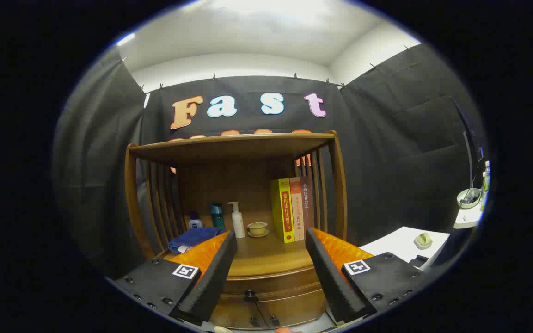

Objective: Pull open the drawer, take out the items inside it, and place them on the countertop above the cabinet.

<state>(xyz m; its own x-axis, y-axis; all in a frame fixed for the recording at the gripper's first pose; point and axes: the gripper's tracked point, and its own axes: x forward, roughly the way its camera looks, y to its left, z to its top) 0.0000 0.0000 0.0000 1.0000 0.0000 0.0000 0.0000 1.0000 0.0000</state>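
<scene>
The tongs stand wide apart, both fingers free, nothing gripped between them. Framed in that gap, just below and ahead, sits the drawer — shut flush in the front of a wooden cabinet, a curved, warm-brown panel with a small dark knob at its middle. Below it, two more dark pulls show on the lower doors. Its inside is hidden, so what it holds cannot be told. Right above the drawer runs the bench, the cabinet's glossy top, sitting between the fingers and stretching beyond them. On it, from the left: a folded blue cloth beside the left finger, a small dark-blue bottle behind it, a teal tumbler, a white pump bottle, then a pale cup on a saucer. Further right, three upright books lean together, the yellow one nearest. A slatted wooden frame with an upper shelf rises over all of it. Well off to the right, a white table carries a small pale object.
</scene>
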